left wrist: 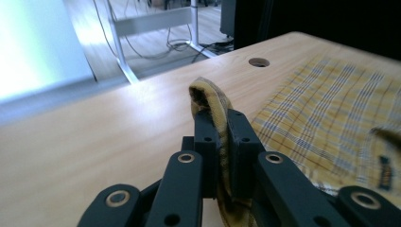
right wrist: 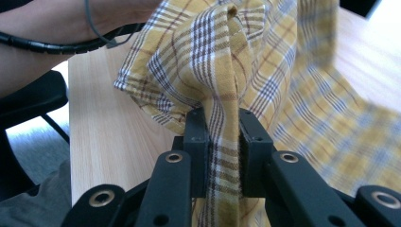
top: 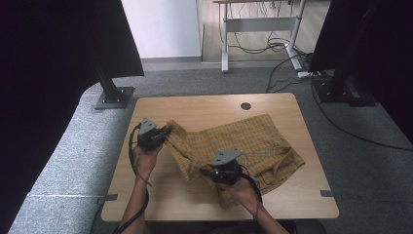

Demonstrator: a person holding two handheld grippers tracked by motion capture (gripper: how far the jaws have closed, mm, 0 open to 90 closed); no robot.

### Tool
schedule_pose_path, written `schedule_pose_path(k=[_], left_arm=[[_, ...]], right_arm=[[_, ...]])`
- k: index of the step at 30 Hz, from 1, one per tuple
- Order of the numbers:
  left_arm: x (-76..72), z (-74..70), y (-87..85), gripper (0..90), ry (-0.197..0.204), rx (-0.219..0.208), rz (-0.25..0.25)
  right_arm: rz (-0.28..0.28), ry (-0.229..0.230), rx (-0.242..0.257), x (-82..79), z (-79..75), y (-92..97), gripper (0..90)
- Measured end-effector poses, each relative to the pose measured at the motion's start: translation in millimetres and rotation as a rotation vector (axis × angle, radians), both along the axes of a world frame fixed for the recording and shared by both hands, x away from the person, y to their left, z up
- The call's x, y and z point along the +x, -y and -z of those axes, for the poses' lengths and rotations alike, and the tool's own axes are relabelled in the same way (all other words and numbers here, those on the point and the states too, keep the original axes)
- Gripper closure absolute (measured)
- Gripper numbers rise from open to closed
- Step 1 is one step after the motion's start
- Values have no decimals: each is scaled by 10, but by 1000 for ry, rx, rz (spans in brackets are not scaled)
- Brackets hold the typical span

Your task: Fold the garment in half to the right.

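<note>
- While the yellow plaid cloth [top: 243,146] lies spread over the middle of the table [top: 160,200], reaching toward its right edge, both grippers have hold of it.
- Left gripper [top: 163,134]: jaws closed tight on a rolled hem at the cloth's left end, near the table's left edge. In the left gripper view [left wrist: 218,130] the hem loops up above the jaw tips and hangs down between them.
- Right gripper [top: 214,171]: jaws pinched on a bunched fold at the cloth's near side, toward the table's front edge. In the right gripper view [right wrist: 223,137] a band of plaid [right wrist: 222,71] runs down between the pads, with the rest gathered above them.
- Between the two grips the cloth is lifted off the wood; its far part lies flat below the cable hole [top: 246,106].
- A hand [top: 146,161] holds the left gripper, another hand [top: 246,192] the right.
</note>
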State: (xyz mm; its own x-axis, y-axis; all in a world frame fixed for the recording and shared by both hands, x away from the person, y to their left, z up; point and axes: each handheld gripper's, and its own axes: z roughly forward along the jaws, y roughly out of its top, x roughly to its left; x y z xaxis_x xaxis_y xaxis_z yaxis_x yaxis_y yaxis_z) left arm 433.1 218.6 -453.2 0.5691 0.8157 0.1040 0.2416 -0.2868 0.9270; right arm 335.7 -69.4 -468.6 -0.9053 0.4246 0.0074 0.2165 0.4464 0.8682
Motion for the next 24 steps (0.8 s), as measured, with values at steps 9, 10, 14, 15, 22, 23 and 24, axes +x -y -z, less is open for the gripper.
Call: schedule_pose_path(k=[9, 10, 14, 15, 22, 23, 24], left_arm=[[330, 290, 701, 831, -86, 65, 81], [364, 352, 765, 830, -101, 69, 84], [464, 622, 975, 829, -169, 134, 98], [475, 686, 1005, 829, -183, 147, 98], [498, 897, 969, 808, -258, 170, 110], [490, 900, 938, 808, -273, 160, 109], [476, 900, 911, 807, -280, 160, 106]], right_arm=[[108, -98, 1, 60, 336, 559, 762], [118, -107, -6, 67, 381, 596, 762], [143, -150, -40, 98, 595, 723, 762], [146, -160, -43, 104, 643, 751, 762], [134, -191, 0, 125, 765, 836, 762], [132, -182, -18, 108, 772, 791, 762], [128, -174, -33, 90, 765, 750, 762]])
